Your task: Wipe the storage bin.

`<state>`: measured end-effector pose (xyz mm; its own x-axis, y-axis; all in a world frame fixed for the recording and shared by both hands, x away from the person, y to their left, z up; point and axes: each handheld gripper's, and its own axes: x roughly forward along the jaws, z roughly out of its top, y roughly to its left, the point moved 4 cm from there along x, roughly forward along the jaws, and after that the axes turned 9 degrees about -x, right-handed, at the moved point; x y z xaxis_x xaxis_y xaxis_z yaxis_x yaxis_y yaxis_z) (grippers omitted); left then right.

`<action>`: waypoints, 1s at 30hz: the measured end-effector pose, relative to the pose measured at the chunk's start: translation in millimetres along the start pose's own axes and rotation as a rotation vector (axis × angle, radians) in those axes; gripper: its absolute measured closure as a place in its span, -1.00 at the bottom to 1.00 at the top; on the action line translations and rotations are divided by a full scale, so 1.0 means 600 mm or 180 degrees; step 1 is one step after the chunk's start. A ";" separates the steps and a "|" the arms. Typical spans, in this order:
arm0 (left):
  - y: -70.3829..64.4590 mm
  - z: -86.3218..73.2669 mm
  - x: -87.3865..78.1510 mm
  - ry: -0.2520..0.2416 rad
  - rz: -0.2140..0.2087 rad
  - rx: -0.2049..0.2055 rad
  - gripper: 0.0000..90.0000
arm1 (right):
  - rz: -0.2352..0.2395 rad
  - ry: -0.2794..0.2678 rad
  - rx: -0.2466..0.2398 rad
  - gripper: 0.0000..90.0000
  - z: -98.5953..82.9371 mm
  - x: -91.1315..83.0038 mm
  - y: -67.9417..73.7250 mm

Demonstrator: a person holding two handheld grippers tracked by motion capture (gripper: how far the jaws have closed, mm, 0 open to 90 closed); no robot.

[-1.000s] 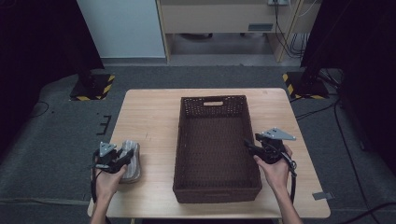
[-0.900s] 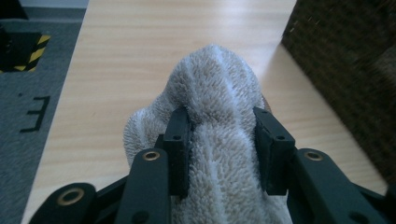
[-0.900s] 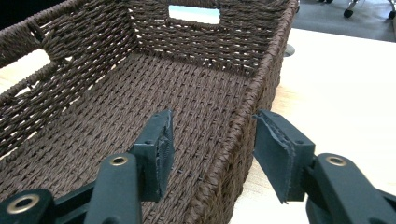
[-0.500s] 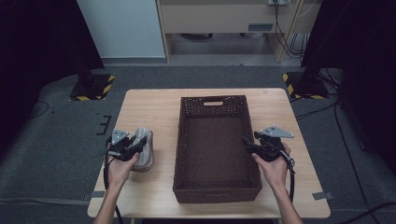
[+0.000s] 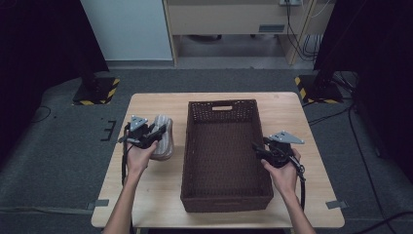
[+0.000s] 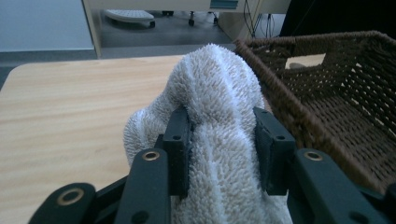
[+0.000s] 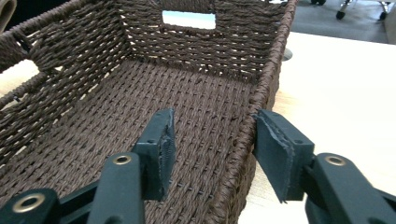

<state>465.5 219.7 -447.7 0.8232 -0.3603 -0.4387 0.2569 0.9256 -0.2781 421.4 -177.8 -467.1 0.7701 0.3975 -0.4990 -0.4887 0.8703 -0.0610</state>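
My left gripper point(image 5: 157, 132) is shut on a rolled white towel point(image 5: 164, 144), held over the table just left of the dark brown wicker basket point(image 5: 187, 146). In the left gripper view both jaws press into the fluffy towel point(image 6: 219, 88) at my left gripper point(image 6: 223, 149), and the basket wall point(image 6: 322, 98) stands close on the right. My right gripper point(image 5: 258, 148) sits at the basket's right wall. It is open, my right gripper point(image 7: 212, 149) straddling that rim point(image 7: 267, 84) with one jaw inside and one outside. The basket holds nothing.
The light wooden table point(image 5: 146, 195) has bare room in front of the left hand and along its right side point(image 5: 311, 146). Dark floor surrounds the table, with black stands and striped bases point(image 5: 97, 92) behind it. A cable trails from each gripper.
My left gripper has carried the towel forward and to the right, closer to the basket's left wall. The right gripper has stayed at the basket's right rim.
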 end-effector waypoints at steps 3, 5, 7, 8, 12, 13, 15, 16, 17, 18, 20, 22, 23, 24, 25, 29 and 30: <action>-0.006 0.007 0.019 -0.0024 -0.0016 -0.0023 0.36 | -0.0038 0.0017 -0.0009 0.13 0.000 -0.001 0.002; -0.009 0.009 0.029 -0.0019 -0.0059 -0.0028 0.36 | -0.0050 0.0026 -0.0031 0.14 0.000 -0.002 0.003; -0.014 0.011 0.039 -0.0003 -0.0077 -0.0001 0.36 | -0.0043 0.0026 -0.0024 0.17 0.000 -0.002 0.005; -0.017 0.014 0.044 -0.0009 -0.0098 -0.0001 0.36 | -0.0045 0.0025 -0.0016 0.18 0.000 -0.002 0.005; -0.028 0.022 0.054 -0.0052 -0.0168 0.0028 0.36 | -0.0017 0.0050 -0.0045 0.22 0.000 -0.005 0.010; -0.030 0.023 0.056 -0.0018 -0.0161 0.0073 0.36 | -0.0005 0.0057 -0.0045 0.22 0.000 -0.007 0.012; -0.033 0.023 0.063 -0.0010 -0.0157 0.0125 0.36 | -0.0003 0.0067 -0.0060 0.21 0.000 -0.007 0.013; -0.035 0.023 0.066 -0.0015 -0.0167 0.0111 0.36 | 0.0001 0.0062 -0.0045 0.20 0.000 -0.007 0.013; -0.036 0.023 0.071 -0.0018 -0.0183 0.0098 0.36 | 0.0010 0.0060 -0.0046 0.19 0.000 -0.007 0.012; -0.037 0.022 0.077 -0.0015 -0.0202 0.0067 0.36 | 0.0021 0.0061 -0.0046 0.18 0.000 -0.007 0.012; -0.037 0.023 0.087 -0.0026 -0.0205 0.0046 0.35 | 0.0035 0.0056 -0.0067 0.15 0.000 -0.007 0.012; -0.035 0.026 0.094 -0.0037 -0.0198 0.0041 0.35 | 0.0054 0.0052 -0.0061 0.11 0.000 -0.006 0.012; -0.033 0.027 0.100 -0.0054 -0.0176 0.0065 0.35 | 0.0061 0.0053 -0.0063 0.10 -0.001 -0.006 0.012; -0.032 0.026 0.106 -0.0044 -0.0163 0.0080 0.35 | 0.0064 0.0052 -0.0066 0.10 0.000 -0.006 0.012; -0.030 0.025 0.112 -0.0027 -0.0144 0.0095 0.35 | 0.0071 0.0055 -0.0077 0.10 -0.001 -0.006 0.012; -0.019 0.021 0.133 -0.0039 -0.0127 0.0037 0.36 | 0.0077 0.0059 -0.0071 0.11 0.000 -0.006 0.012; -0.016 0.019 0.137 -0.0027 -0.0127 0.0024 0.36 | 0.0076 0.0059 -0.0069 0.10 0.000 -0.006 0.012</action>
<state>536.4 182.4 -471.6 0.8165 -0.3961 -0.4201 0.2934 0.9113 -0.2889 415.2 -172.9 -466.1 0.7505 0.4125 -0.5164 -0.5158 0.8540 -0.0674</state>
